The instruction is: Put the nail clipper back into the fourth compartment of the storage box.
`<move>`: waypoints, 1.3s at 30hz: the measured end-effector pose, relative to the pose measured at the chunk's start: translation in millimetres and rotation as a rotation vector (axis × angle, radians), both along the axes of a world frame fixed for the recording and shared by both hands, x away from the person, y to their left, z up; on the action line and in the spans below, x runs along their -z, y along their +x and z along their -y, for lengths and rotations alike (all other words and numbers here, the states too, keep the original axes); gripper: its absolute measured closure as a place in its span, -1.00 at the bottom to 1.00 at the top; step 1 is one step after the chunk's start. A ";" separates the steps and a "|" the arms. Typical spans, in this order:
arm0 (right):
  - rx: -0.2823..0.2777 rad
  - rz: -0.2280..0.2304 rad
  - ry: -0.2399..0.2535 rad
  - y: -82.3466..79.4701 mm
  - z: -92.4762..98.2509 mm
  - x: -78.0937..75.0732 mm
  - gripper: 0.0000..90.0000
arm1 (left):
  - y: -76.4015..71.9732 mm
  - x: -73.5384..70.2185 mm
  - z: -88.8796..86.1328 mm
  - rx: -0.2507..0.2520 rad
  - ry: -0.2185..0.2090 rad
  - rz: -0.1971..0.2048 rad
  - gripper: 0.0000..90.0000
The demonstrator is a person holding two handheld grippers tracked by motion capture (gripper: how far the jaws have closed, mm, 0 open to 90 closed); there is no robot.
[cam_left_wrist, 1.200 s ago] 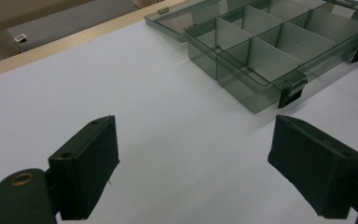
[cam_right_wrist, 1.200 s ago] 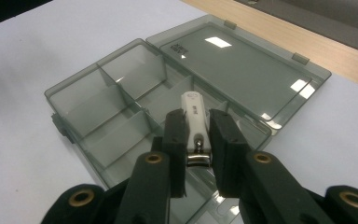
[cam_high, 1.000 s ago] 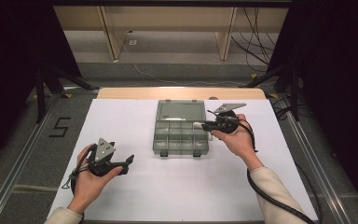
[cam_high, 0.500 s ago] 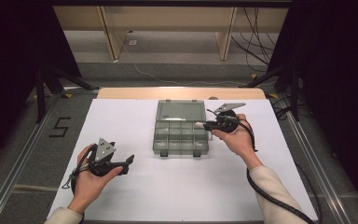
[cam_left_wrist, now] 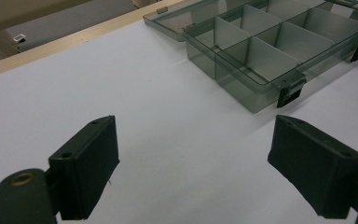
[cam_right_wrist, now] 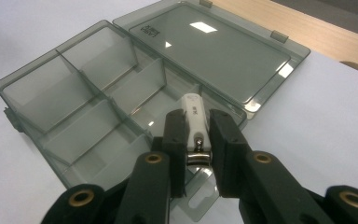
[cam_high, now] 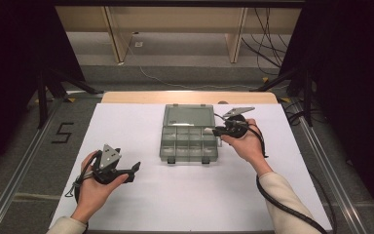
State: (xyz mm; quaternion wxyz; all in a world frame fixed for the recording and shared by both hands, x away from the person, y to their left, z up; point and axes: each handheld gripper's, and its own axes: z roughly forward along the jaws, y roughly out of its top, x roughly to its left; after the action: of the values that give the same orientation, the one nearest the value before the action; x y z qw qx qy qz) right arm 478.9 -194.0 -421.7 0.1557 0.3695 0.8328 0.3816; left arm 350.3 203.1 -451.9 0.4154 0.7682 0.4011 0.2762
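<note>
White nail clipper (cam_right_wrist: 195, 122) clamped in right hand-held gripper (cam_right_wrist: 196, 140), above organizer box (cam_right_wrist: 74, 116)

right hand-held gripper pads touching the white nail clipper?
Touching. In the right gripper view both pads of the right hand-held gripper press the sides of the white nail clipper, no gap, holding it over the open compartment box.

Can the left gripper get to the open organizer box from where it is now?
Probably yes. The left gripper hovers with jaws open and nothing in them, and bare white table lies between it and the organizer box; nothing blocks the way.
</note>
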 end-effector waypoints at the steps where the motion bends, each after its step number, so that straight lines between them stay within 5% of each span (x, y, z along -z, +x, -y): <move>1: 0.011 -0.021 0.008 -0.9 -1.4 -0.7 0.73 | 0.1 0.0 -0.1 0.001 0.001 0.000 -0.67; 2: 0.008 0.009 0.003 0.4 -1.9 1.6 0.73 | 0.1 0.1 0.0 0.001 0.001 0.000 -0.67; 5: 0.014 -0.019 0.001 -0.3 -3.1 0.2 0.73 | -0.1 0.1 0.2 -0.001 0.001 -0.001 -0.68; 8: 0.004 0.009 -0.013 1.7 -4.3 2.4 0.73 | -0.1 0.3 0.4 -0.002 0.000 -0.003 -0.67; 11: 0.006 -0.033 -0.027 1.3 -5.0 -0.2 0.73 | -0.1 0.5 0.5 -0.003 0.001 -0.005 -0.67; 14: 0.007 0.011 -0.030 3.9 -6.5 3.9 0.73 | -0.1 0.5 0.7 -0.003 0.000 -0.004 -0.67; 15: 0.023 -0.015 -0.019 2.9 -7.5 3.0 0.73 | -0.1 0.6 0.8 -0.003 -0.001 -0.004 -0.67; 26: 0.024 -0.033 -0.041 4.8 -10.5 3.7 0.73 | -0.1 0.4 0.5 -0.002 0.001 -0.003 -0.67; 30: 0.015 -0.006 -0.050 7.2 -11.6 7.6 0.73 | 0.1 0.6 0.5 -0.001 -0.001 -0.003 -0.67; 35: 0.018 -0.040 -0.058 7.4 -13.3 6.6 0.73 | -0.1 0.6 0.5 -0.002 -0.004 -0.003 -0.67; 37: 0.016 -0.012 -0.062 8.9 -14.3 9.7 0.73 | -0.1 0.5 0.3 -0.001 -0.001 -0.003 -0.67; 39: 0.013 -0.038 -0.069 9.2 -14.2 9.4 0.73 | -0.1 0.4 0.3 -0.001 -0.001 -0.003 -0.67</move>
State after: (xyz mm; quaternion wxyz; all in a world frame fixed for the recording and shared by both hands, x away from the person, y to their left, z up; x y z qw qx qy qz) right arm 488.1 -179.8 -431.1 0.1551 0.3766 0.8457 0.3447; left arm 350.2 202.8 -452.3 0.4150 0.7683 0.4024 0.2751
